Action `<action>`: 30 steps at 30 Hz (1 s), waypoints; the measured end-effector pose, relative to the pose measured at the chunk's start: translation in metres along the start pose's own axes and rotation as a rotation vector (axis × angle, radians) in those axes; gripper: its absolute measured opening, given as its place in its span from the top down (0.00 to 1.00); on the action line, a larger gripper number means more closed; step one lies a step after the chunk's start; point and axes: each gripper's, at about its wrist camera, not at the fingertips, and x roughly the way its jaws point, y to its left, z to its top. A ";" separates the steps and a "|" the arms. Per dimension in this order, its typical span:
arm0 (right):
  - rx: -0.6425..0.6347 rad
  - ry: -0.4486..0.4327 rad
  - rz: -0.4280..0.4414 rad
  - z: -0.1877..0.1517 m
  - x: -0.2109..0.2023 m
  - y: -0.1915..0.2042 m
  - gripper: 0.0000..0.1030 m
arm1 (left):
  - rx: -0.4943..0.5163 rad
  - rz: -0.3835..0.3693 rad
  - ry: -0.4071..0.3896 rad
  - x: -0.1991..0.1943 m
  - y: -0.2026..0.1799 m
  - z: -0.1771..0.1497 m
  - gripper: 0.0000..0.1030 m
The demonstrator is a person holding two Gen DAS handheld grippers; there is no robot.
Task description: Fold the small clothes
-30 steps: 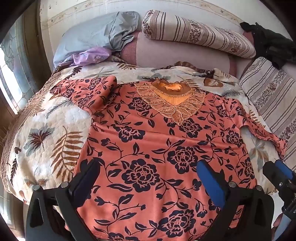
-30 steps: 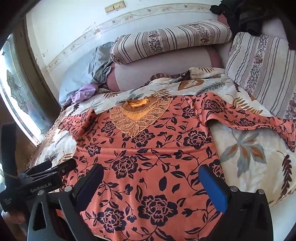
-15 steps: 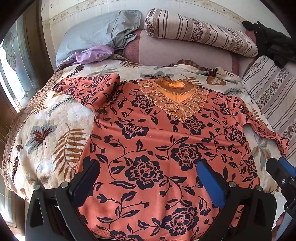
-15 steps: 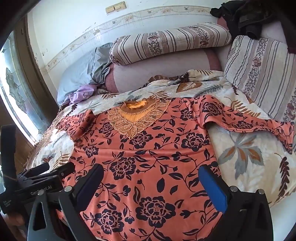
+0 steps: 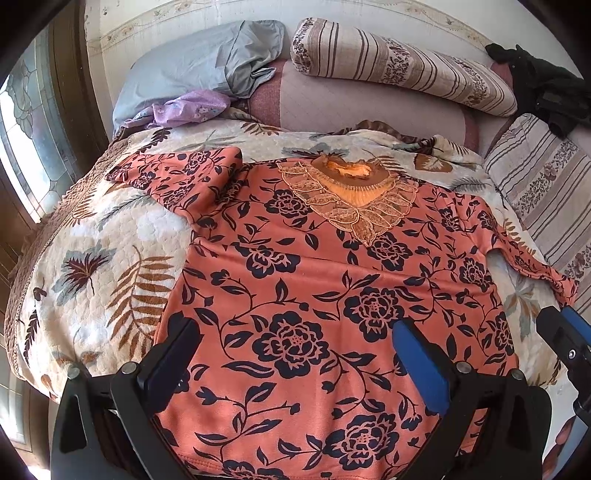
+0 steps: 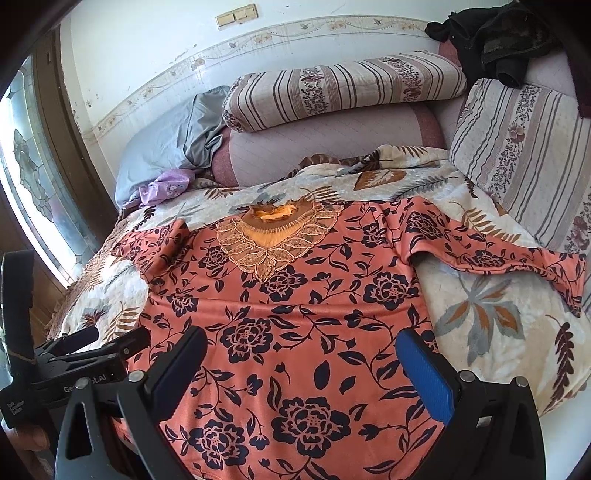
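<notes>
Left tongs [image 5: 295, 354] and right tongs [image 6: 301, 362] hover spread wide above the hem end of an orange floral top [image 5: 332, 295], pinching nothing. The left tongs work the top's left half, the right tongs its right half; each shows at the edge of the other's view. The top lies face up and flat on a leaf-print quilt [image 5: 110, 258] covering a bed, its lace collar [image 5: 354, 203] pointing away toward the wall. Its left sleeve [image 5: 177, 173] is bunched and doubled over by the shoulder; its right sleeve [image 6: 498, 254] stretches out across the quilt. Beyond the collar sit a mauve bolster [image 6: 332, 144], a striped pillow [image 6: 343, 88], a grey pillow [image 5: 192, 66] with a lilac cloth [image 5: 188, 110] beside it, and dark clothing [image 6: 495, 33] in the far corner.
</notes>
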 end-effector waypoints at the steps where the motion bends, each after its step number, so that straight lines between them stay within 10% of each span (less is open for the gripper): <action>1: 0.002 0.001 -0.002 0.000 0.000 0.000 0.00 | -0.003 -0.002 0.004 0.001 0.001 0.000 0.00; 30: -0.010 -0.031 -0.007 0.003 -0.008 0.004 0.00 | -0.006 0.010 -0.014 -0.005 0.005 0.001 0.00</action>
